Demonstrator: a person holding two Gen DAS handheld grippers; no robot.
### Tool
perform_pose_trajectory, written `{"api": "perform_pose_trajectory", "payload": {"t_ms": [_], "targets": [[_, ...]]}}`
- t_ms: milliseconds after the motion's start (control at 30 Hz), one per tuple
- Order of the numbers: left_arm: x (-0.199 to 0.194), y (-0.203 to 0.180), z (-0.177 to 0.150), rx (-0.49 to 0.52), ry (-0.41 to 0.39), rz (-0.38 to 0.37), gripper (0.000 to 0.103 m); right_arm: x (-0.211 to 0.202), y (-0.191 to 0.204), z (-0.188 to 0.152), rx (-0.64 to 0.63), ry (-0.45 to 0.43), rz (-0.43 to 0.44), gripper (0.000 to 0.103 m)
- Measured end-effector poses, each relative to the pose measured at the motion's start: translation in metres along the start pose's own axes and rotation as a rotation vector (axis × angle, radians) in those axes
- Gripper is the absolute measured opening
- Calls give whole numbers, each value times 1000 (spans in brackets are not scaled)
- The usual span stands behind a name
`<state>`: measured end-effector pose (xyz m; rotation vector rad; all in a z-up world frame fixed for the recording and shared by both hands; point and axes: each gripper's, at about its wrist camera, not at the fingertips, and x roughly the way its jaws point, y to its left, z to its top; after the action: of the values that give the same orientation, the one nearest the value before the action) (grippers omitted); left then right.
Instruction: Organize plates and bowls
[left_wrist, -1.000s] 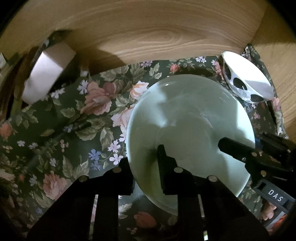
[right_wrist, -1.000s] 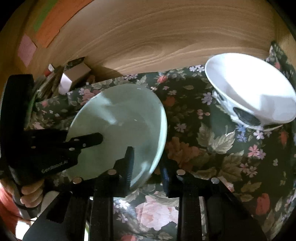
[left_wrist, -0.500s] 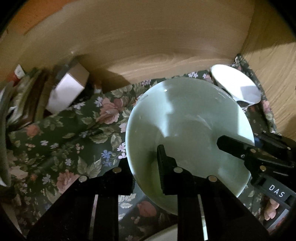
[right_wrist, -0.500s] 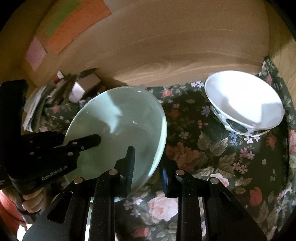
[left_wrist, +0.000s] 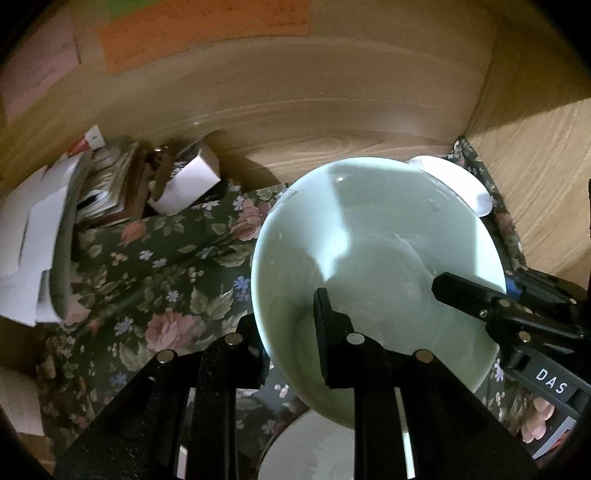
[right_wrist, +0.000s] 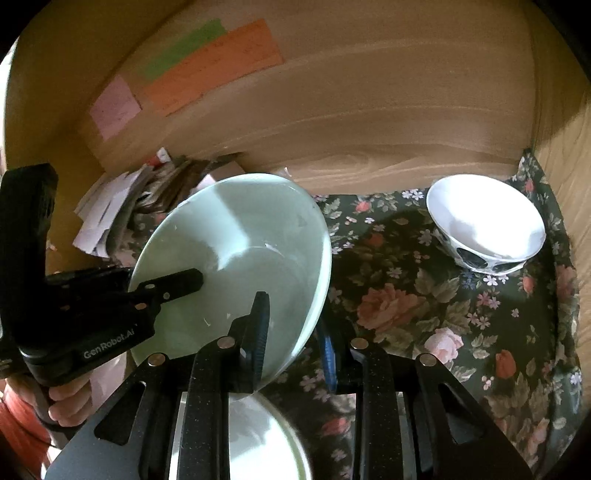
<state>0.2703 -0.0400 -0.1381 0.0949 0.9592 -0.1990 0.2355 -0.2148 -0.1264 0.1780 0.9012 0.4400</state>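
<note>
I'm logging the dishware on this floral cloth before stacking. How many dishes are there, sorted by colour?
Pale green bowl, held at its rim by both tools: 1
White bowl with dark spots, standing on the cloth: 1
Pale dish partly seen below the green bowl, kind unclear: 1
Total: 3

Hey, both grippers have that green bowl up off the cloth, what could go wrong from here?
1. The green bowl is pinched only at its rim, by the left gripper and the right gripper; if the hands drift apart, it may slip.
2. A white dish lies right beneath; a drop would likely strike it.
3. The white bowl stands nearby on the floral cloth; a swing that way might knock it.
</note>
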Motion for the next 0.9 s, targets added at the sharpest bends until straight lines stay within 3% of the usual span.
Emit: {"api": "perform_pose_trajectory", "payload": {"t_ms": [900], "targets": [[-73,47,-69,-97,-63,46,20,-28,79,-29,-83,-29,61,23]]}}
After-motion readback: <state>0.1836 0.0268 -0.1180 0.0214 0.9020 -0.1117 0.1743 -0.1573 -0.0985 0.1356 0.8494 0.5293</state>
